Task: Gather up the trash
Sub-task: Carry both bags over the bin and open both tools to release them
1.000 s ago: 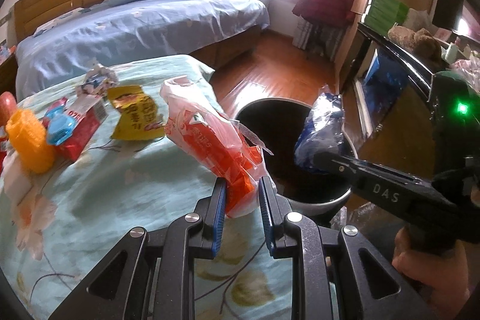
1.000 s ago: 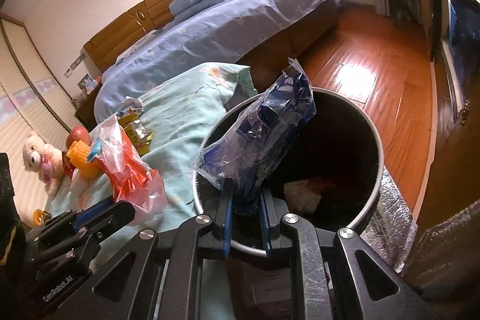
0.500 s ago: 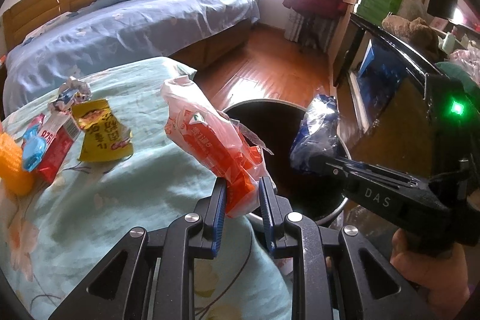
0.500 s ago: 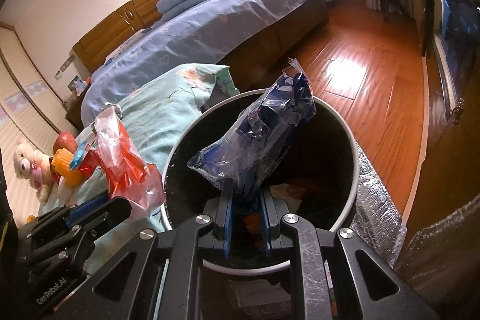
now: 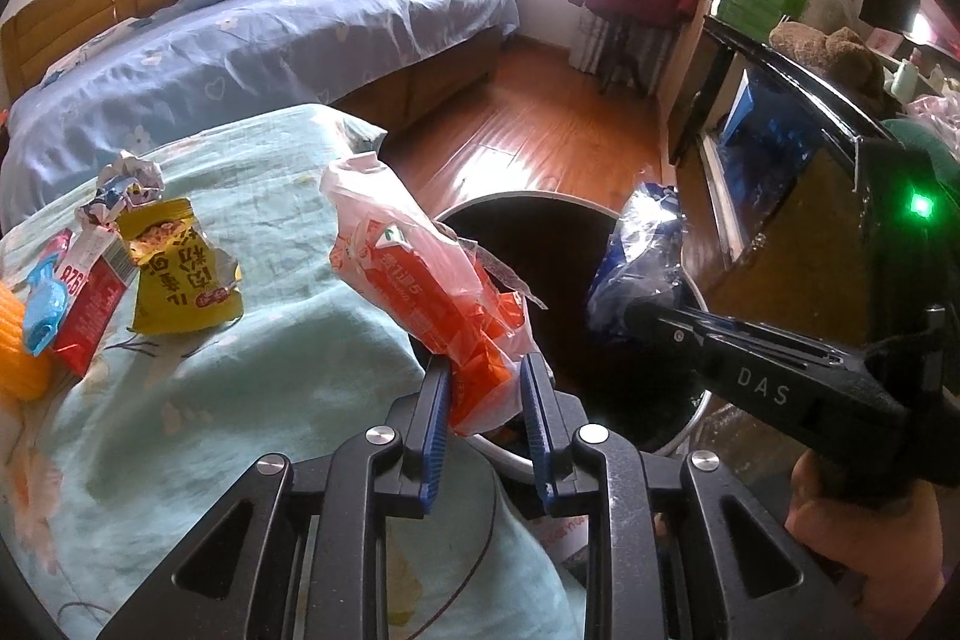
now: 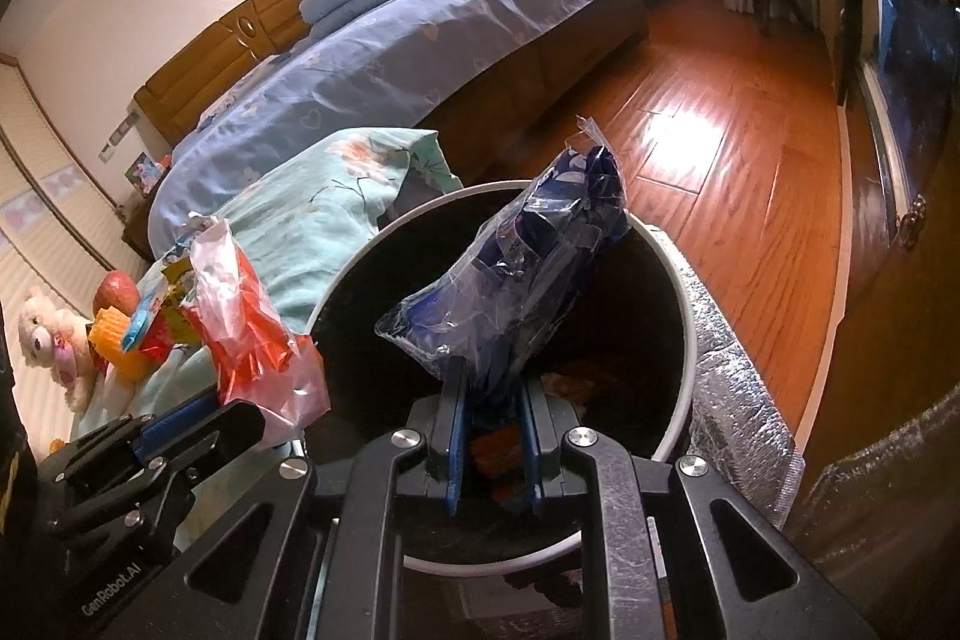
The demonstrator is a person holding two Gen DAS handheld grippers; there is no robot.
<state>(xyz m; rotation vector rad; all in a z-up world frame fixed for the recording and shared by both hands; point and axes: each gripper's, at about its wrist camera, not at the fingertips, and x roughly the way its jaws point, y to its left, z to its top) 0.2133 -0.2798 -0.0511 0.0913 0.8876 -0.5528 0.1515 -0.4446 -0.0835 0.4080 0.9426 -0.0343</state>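
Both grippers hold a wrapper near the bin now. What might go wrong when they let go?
1. The left gripper grips the orange wrapper only at its lower end, near the rim of the bin; if released there, it may land on the teal cloth.
2. The blue wrapper in the right gripper is light and crinkled, so it may cling to the fingers.

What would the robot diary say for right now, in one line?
left gripper: shut on orange bag | right gripper: shut on blue bag, over bin | yellow wrapper: on table
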